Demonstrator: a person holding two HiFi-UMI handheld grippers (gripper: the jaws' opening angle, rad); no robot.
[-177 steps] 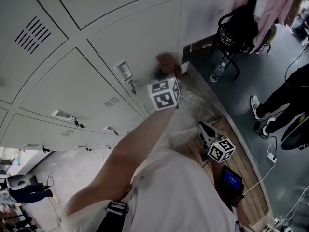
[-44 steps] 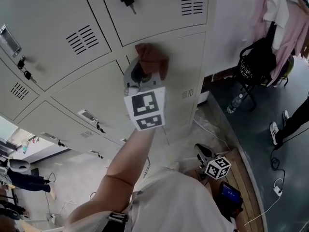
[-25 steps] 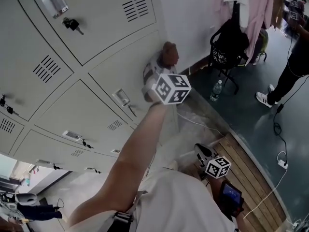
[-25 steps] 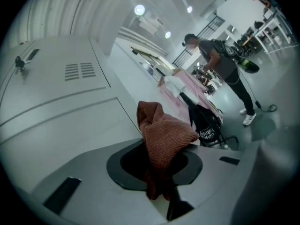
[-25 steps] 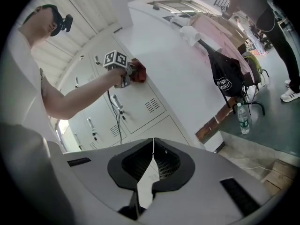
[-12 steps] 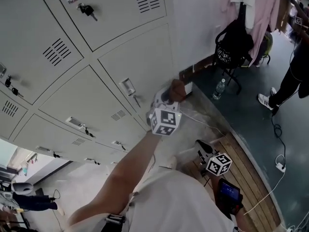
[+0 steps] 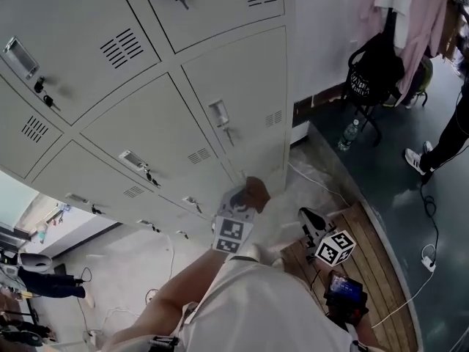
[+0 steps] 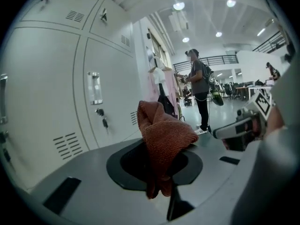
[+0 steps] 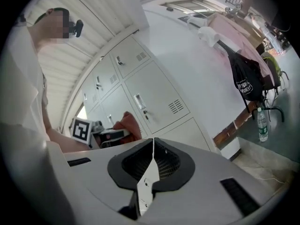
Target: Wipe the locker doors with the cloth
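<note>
My left gripper point(image 7: 248, 196) is shut on a rust-red cloth point(image 7: 257, 192), bunched between its jaws point(image 8: 164, 142). It is held low, just off the bottom of the grey locker doors point(image 7: 234, 97), near the lowest door at the right end of the bank. In the left gripper view the cloth stands clear of the doors point(image 8: 51, 88) on the left. My right gripper point(image 7: 311, 222) hangs low by my hip, shut with nothing in it point(image 9: 152, 144). From the right gripper view the cloth point(image 9: 129, 123) and the lockers point(image 9: 154, 97) show ahead.
A black chair with a bag point(image 7: 374, 75) and hanging pink clothes point(image 7: 418, 13) stand right of the lockers. A water bottle point(image 7: 348, 134) sits on the floor. A person's legs point(image 7: 440, 138) are at the far right, cables and wooden boards point(image 7: 374, 270) below.
My left gripper has come down the locker doors with the cloth, from the upper right door a second ago to the bottom of the bank. The right gripper has stayed put.
</note>
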